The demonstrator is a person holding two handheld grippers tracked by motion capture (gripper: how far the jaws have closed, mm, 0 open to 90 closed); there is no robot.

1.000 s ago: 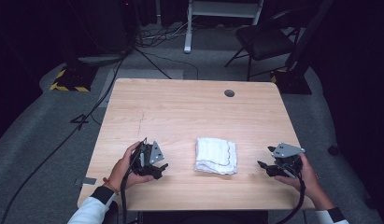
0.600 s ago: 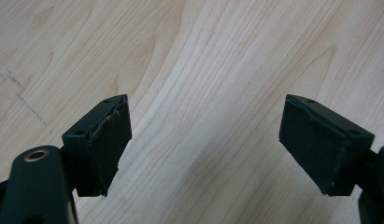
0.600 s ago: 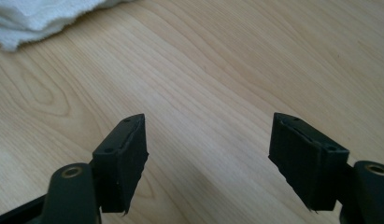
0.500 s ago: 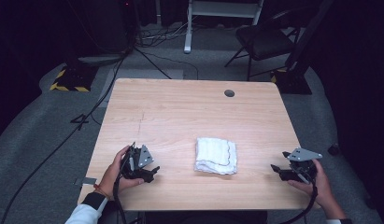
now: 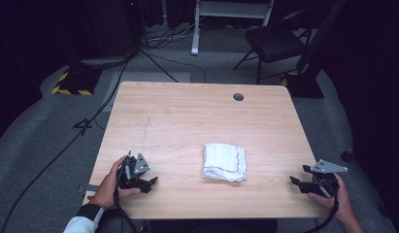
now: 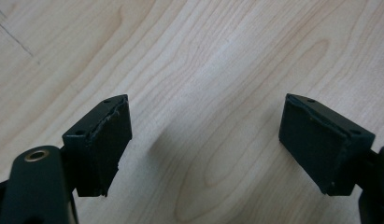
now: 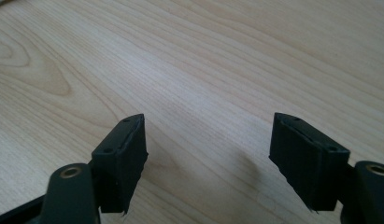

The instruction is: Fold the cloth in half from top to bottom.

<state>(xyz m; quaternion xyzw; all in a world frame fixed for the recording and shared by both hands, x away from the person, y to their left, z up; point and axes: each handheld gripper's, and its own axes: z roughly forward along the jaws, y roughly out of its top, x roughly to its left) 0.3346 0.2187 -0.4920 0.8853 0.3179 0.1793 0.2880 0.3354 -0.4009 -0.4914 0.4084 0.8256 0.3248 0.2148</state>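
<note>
White and folded, the cloth (image 5: pixel 224 161) lies flat on the wooden tabletop (image 5: pixel 187 116), close to the near edge. The left tool (image 5: pixel 149 182) sits well to the left of the cloth, and its jaws are wide apart with nothing but bare wood between them. The right tool (image 5: pixel 296 180) sits well to the right of the cloth, by the tabletop's right edge, and it too gapes wide and holds nothing.

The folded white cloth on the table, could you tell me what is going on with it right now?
The folded white cloth lies untouched near the front of the wooden table. A person holds the left gripper and the right gripper on either side of it, both well apart from it, jaws open and empty.
</note>
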